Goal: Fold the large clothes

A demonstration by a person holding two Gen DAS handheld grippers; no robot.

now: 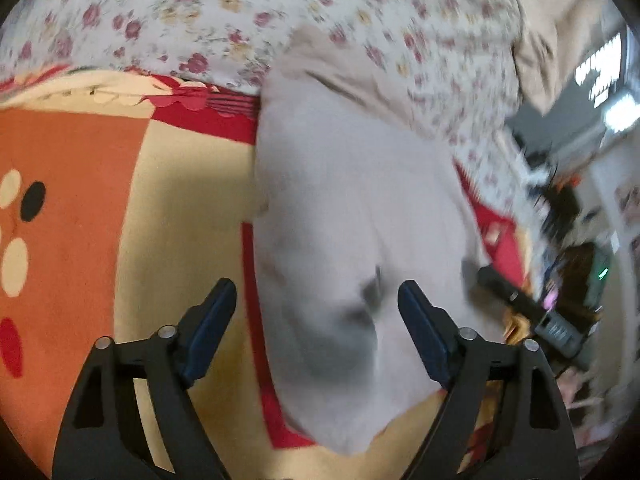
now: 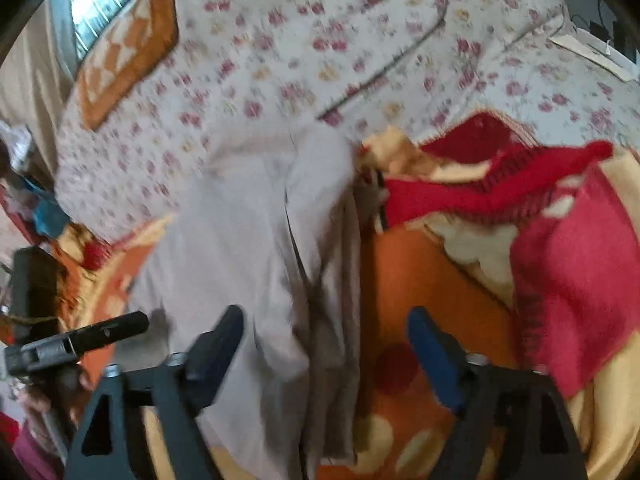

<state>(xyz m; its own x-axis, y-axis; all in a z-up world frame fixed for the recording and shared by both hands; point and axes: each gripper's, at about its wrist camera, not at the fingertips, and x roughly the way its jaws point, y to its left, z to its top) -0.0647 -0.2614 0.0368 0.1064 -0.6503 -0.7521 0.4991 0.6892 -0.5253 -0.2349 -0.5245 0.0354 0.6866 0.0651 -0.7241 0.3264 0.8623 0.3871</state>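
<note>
Bedding comes first: the pale garment (image 1: 352, 208) lies lengthwise on an orange-and-red blanket (image 1: 80, 184) beside a flowered quilt (image 1: 200, 12). Smoothing it flat and pinching matched edges seems wise before the next fold. Left gripper (image 1: 316, 312) and right gripper (image 2: 326, 340) both gape wide and empty, cloth lying below and between the fingers.

Under my view lies an orange, cream and red spotted blanket (image 1: 80, 184), bunched into red folds (image 2: 560, 240) at one side, with a floral bedsheet (image 1: 240, 12) beyond and an orange checked pillow (image 2: 128, 52) on it.
</note>
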